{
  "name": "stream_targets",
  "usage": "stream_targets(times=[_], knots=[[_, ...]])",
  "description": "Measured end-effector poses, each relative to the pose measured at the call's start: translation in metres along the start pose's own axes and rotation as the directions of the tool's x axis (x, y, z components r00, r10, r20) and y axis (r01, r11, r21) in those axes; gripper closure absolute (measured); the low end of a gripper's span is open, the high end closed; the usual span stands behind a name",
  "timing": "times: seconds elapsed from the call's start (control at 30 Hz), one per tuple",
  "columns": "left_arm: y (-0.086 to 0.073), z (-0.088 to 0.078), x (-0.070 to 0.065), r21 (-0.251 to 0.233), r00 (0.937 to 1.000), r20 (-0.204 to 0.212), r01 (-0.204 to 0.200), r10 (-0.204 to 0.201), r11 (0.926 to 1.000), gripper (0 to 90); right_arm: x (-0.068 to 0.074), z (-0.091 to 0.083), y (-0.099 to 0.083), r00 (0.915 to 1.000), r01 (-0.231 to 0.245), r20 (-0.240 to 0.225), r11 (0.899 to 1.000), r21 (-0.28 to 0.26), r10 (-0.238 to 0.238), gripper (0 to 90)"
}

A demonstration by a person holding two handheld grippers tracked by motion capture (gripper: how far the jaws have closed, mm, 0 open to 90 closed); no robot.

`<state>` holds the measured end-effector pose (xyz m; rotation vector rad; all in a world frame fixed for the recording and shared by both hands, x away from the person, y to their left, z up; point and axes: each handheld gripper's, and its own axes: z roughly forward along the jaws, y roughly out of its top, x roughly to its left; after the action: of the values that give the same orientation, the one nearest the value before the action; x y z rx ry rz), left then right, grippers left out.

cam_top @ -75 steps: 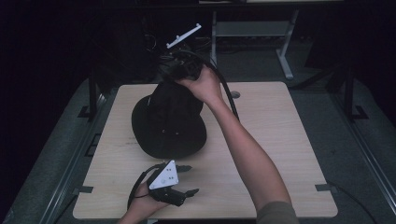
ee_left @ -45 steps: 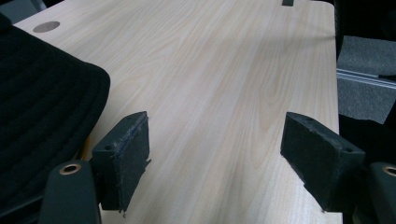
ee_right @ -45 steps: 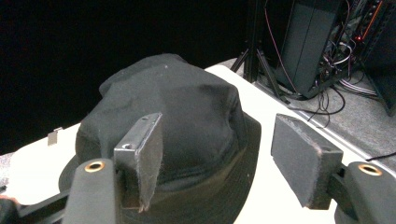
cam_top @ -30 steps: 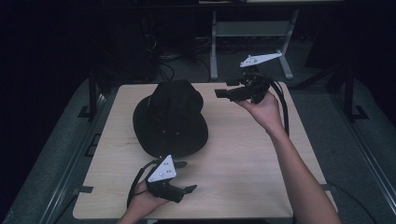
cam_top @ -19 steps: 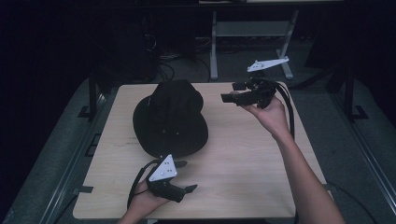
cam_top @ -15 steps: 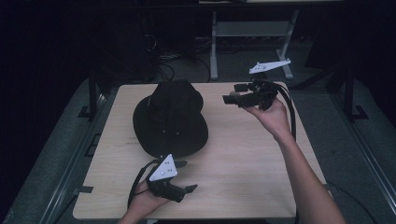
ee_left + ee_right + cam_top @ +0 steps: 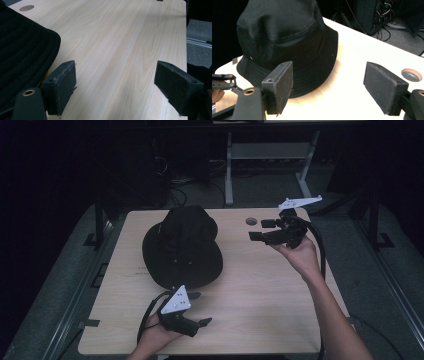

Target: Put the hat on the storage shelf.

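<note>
One black bucket hat [image 7: 182,247] sits crown up on a pale wood table [image 7: 260,295], left of the table's middle; we see nothing gripping it. At about three o'clock from the hat, our right gripper [image 7: 261,231] hangs above the table, well apart from the brim, jaws pointing at the hat; they have just been opening and now stand wide with nothing between them. At about six o'clock, just beside the brim's near edge, our left gripper [image 7: 197,309] rests low at the table's near edge, jaws spread wide over bare wood. A round cable hole [image 7: 251,221] lies near the far edge. Beyond, the room is dark: grey carpet [image 7: 280,195], a metal frame [image 7: 270,155], tangled cables [image 7: 185,180].
</note>
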<state>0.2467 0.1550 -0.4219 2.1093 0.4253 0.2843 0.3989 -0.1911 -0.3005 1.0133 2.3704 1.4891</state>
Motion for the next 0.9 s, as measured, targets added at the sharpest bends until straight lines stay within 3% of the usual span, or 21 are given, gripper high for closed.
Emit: stream_targets(times=[0.9], knots=[[-0.001,0.003,-0.001,0.006,0.9998,0.009,0.017,-0.017,0.9998,17.1,-0.011,-0.021,-0.055,0.9982,-0.058,0.018,0.998,0.026,0.058,21.6]])
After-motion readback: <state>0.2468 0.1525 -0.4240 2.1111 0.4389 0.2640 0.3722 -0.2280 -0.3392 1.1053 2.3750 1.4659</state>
